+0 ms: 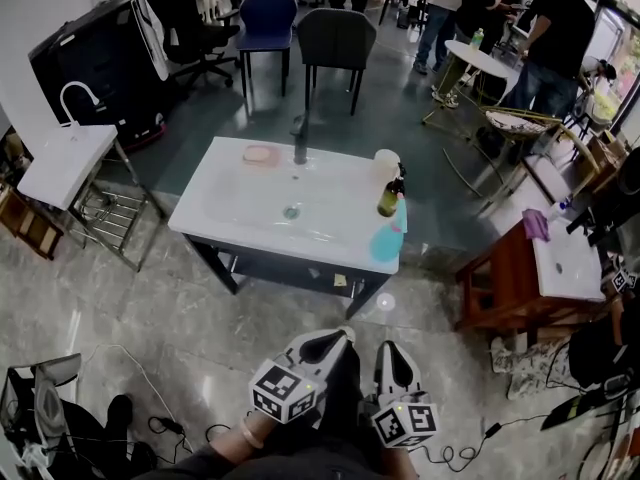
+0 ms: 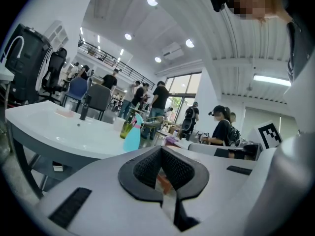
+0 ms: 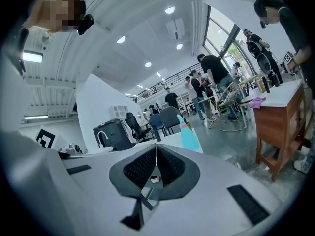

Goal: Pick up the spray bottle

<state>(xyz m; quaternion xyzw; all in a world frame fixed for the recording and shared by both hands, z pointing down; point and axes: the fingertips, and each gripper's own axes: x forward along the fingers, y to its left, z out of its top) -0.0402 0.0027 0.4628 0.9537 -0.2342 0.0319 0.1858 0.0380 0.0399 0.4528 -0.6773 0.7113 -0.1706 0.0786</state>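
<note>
The spray bottle is light blue with a pink collar and stands at the near right corner of the white sink-top table. It also shows in the left gripper view as the spray bottle, and in the right gripper view as the spray bottle. Both grippers hang low at the bottom of the head view, well short of the table. My left gripper has its jaws together with nothing in them. My right gripper is also shut and empty.
Just behind the spray bottle stand an olive-green bottle and a white cup. A dark faucet and a pink soap sit at the table's far edge. A wooden cabinet stands to the right, chairs and people beyond.
</note>
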